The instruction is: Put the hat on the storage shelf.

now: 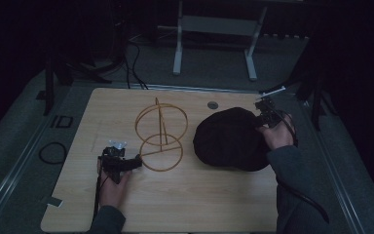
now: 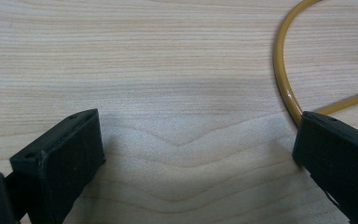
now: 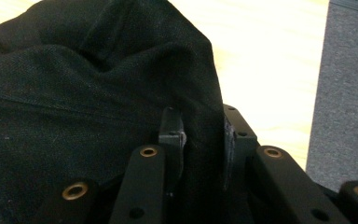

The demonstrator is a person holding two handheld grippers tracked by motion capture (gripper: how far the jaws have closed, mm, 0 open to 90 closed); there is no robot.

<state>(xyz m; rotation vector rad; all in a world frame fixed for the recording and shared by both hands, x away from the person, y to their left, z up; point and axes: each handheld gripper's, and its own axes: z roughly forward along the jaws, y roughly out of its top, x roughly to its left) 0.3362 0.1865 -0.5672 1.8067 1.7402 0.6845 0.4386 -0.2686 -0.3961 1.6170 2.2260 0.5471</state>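
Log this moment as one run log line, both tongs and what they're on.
left tongs: open, at wire stand base ring | right tongs: shut on black hat edge | table: wood

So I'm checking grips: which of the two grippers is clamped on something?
The right gripper, jaws pinched on the black hat; the left gripper is open over bare table.

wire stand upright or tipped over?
Upright. In the high view the gold wire stand has its lower ring flat on the table, its stem rising to the upper ring. The left gripper, open, sits at the base ring.
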